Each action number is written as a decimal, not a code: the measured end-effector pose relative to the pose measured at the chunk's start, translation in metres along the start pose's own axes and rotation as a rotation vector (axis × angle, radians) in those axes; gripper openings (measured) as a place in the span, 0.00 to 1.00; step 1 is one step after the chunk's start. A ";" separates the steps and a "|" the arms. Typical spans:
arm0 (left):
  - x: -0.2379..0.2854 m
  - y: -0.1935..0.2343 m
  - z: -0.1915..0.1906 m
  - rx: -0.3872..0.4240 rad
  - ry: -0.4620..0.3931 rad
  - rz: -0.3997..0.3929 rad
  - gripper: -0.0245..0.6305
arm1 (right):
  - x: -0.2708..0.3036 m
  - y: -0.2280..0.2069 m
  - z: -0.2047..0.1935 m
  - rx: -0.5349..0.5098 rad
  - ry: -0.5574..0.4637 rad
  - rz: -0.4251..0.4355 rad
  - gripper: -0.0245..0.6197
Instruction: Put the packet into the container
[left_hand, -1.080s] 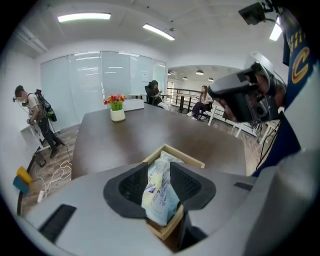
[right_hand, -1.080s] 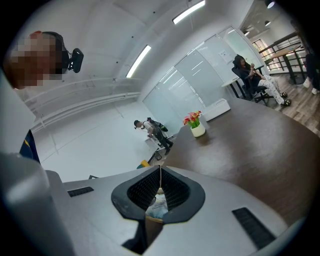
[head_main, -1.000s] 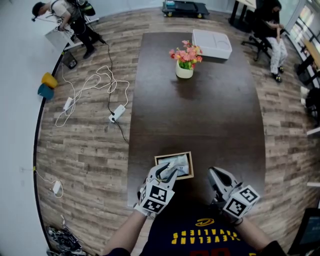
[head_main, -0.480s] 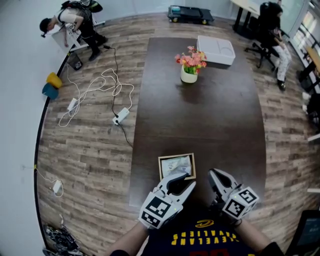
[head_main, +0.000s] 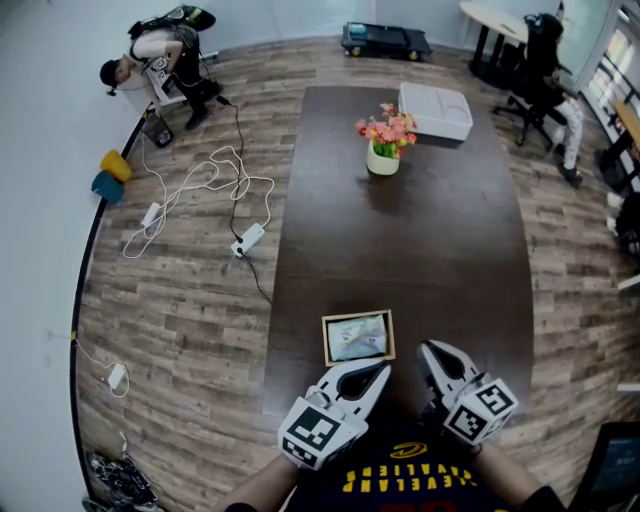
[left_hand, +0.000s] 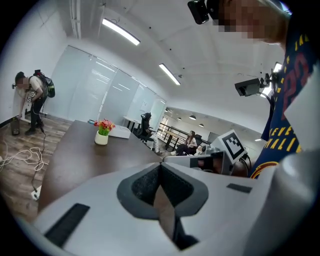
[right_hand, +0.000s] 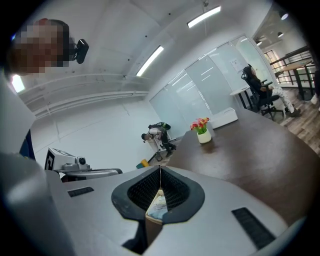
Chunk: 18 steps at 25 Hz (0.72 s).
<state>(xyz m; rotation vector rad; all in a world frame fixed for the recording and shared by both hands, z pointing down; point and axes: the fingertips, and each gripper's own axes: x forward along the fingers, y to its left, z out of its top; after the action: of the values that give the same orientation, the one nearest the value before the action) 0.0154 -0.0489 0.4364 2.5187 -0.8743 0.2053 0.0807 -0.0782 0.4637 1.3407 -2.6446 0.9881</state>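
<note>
Packet (head_main: 357, 336) lies flat inside the container (head_main: 326, 343), a shallow wood-rimmed tray near my end of the table (head_main: 420, 240), so I judge the placing itself done.

My left gripper (head_main: 381, 369) hangs just on my side of the container, clear of its rim. Its jaws have just been closing and meet pad to pad, with nothing between them in the left gripper view. I read that as a tool shutting empty once the release is over.

My right gripper (head_main: 429, 348) sits just off the container's near right corner, apart from it, its jaws likewise pressed together and empty. Through the notch behind its pads I glimpse what looks like the packet in the container beyond, not held. I think this gripper has no part in the job and is parked there so as not to obstruct.

Well beyond the container, a vase of flowers (head_main: 383, 158) and a white box (head_main: 436, 110) have no bearing on the task.
</note>
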 end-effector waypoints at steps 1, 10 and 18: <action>0.000 0.001 -0.001 -0.005 0.000 0.006 0.04 | 0.000 0.002 0.001 -0.008 -0.003 0.003 0.05; -0.001 0.006 -0.011 -0.057 0.023 0.058 0.04 | -0.003 0.018 0.001 -0.105 0.002 0.030 0.05; -0.002 0.007 -0.014 -0.072 0.033 0.075 0.04 | -0.008 0.029 0.009 -0.132 -0.043 0.069 0.05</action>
<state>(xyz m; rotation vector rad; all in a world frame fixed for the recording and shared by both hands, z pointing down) 0.0096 -0.0458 0.4512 2.4117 -0.9473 0.2342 0.0669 -0.0642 0.4389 1.2655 -2.7499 0.7838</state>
